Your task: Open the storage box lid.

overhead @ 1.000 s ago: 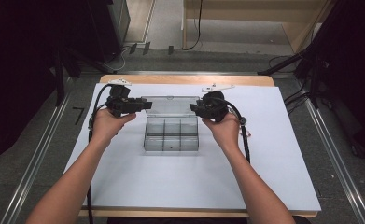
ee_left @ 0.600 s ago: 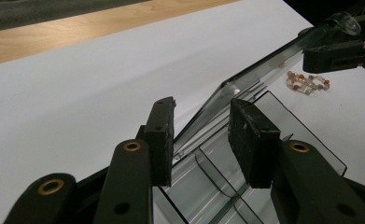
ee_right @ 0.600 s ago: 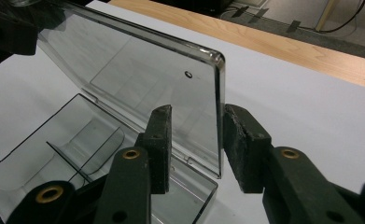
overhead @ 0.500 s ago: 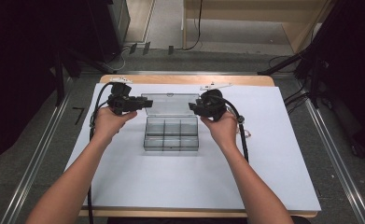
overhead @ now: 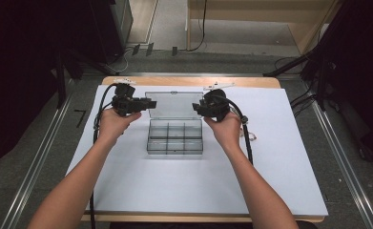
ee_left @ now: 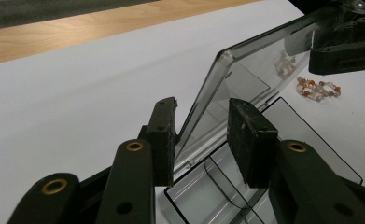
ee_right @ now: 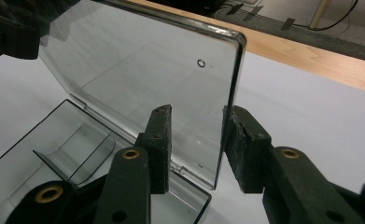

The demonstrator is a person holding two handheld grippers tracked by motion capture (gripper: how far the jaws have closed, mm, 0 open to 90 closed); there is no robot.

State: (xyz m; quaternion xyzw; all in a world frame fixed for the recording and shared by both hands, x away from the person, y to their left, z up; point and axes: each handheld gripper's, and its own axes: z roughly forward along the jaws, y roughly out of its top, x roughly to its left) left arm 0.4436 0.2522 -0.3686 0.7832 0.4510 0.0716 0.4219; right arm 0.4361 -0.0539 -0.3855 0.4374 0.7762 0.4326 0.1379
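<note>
Nearest the person, two forearms reach forward over the white sheet [overhead: 174,186] that covers the worktop [overhead: 184,82]. Beyond the forearms, a clear compartment box [overhead: 175,137] rests on the sheet at mid-worktop, its base divided into cells by transparent partitions. The lid [overhead: 173,104] of the box stands raised from the hinge on the far side of the base. The left hand-held gripper [overhead: 148,103] sits at the left edge of the lid; in the left gripper view its jaws stand apart with the lid edge [ee_left: 203,105] between them, the pads not pressing on it. The right hand-held gripper [overhead: 197,108] sits at the right edge of the lid; in the right gripper view its jaws are likewise spread, straddling the lid edge [ee_right: 229,107] without clamping it. To the right of the box, a beaded bracelet [ee_left: 316,87] lies on the sheet. Beyond the lid, the bare wooden edge of the worktop is visible.
</note>
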